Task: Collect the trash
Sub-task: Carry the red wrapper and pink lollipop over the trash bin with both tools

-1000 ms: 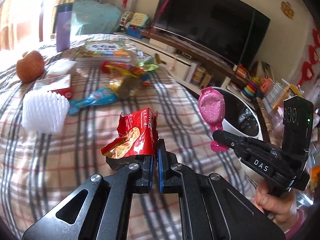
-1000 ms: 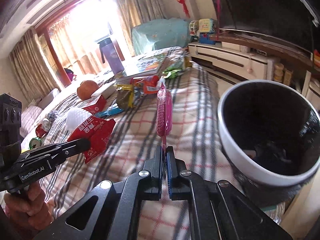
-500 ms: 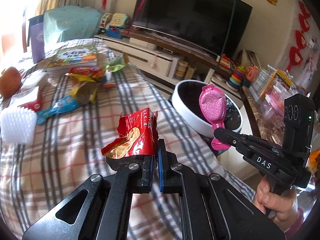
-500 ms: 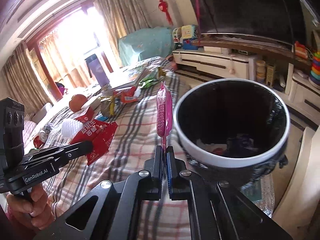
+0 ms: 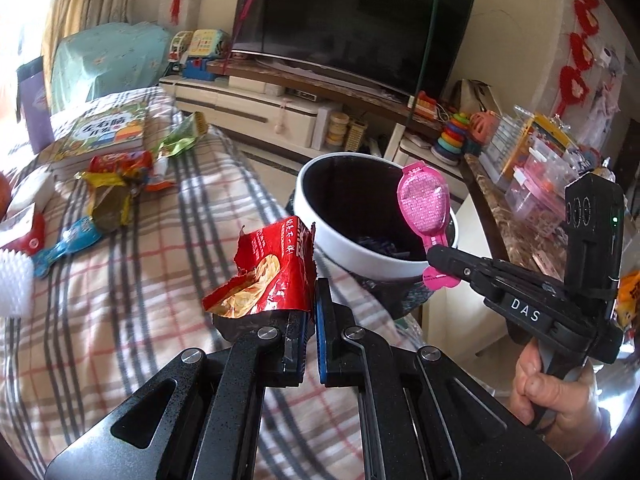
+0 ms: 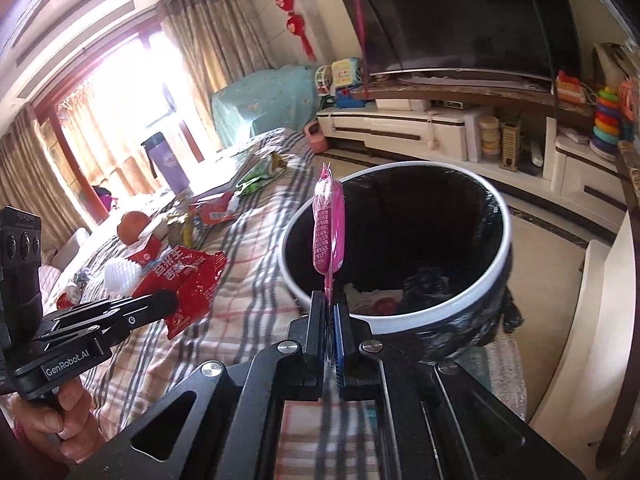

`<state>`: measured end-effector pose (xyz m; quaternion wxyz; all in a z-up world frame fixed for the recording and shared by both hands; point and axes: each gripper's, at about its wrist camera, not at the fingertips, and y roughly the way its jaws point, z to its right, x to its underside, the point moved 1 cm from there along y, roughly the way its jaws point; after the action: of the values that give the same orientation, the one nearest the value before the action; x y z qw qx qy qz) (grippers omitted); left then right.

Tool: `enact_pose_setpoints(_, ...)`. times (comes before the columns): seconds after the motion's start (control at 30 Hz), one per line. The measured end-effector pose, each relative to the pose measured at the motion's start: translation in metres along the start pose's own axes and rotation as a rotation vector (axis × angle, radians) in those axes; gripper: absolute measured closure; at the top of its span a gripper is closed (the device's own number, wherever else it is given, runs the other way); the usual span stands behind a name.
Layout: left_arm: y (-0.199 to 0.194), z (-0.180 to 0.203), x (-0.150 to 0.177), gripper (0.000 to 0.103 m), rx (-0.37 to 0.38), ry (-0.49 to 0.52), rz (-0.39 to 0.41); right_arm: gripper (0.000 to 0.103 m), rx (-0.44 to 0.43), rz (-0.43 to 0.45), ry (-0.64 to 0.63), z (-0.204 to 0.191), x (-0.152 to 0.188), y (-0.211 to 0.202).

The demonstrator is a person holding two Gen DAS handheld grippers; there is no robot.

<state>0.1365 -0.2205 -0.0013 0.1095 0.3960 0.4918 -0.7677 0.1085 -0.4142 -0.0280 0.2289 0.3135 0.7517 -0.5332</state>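
My left hand-held gripper clamps the red wrapper; my right hand-held gripper clamps the pink packet (upright) beside the bin

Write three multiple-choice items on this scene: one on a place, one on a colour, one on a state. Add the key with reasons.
1. Where is the trash bin?
A. on the TV stand
B. beside the plaid-covered surface
C. under the book

2. What colour is the package in the right gripper?
A. pink
B. green
C. white

3. What is the left gripper doing?
A. hanging open
B. resting on the apple
C. clamped on the red wrapper

Key: 1 B, the bin stands at the cloth's edge; 2 A, it is bright pink; 3 C, the wrapper sits pinched in its fingers.
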Motion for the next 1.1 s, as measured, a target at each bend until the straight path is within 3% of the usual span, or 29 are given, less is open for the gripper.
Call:
enact_pose_setpoints(0.43,0.021,0.033,-0.024,0.1,0.025,0.071,-0.005,0.1,0.031,0.016,0.025,0.027,-0.014,-0.003)
enact_pose_setpoints(1.1,0.055,0.053,-0.06,0.1,0.041,0.108,-0.026,0.1,0.056,0.0,0.038,0.048,-0.042,0.011)
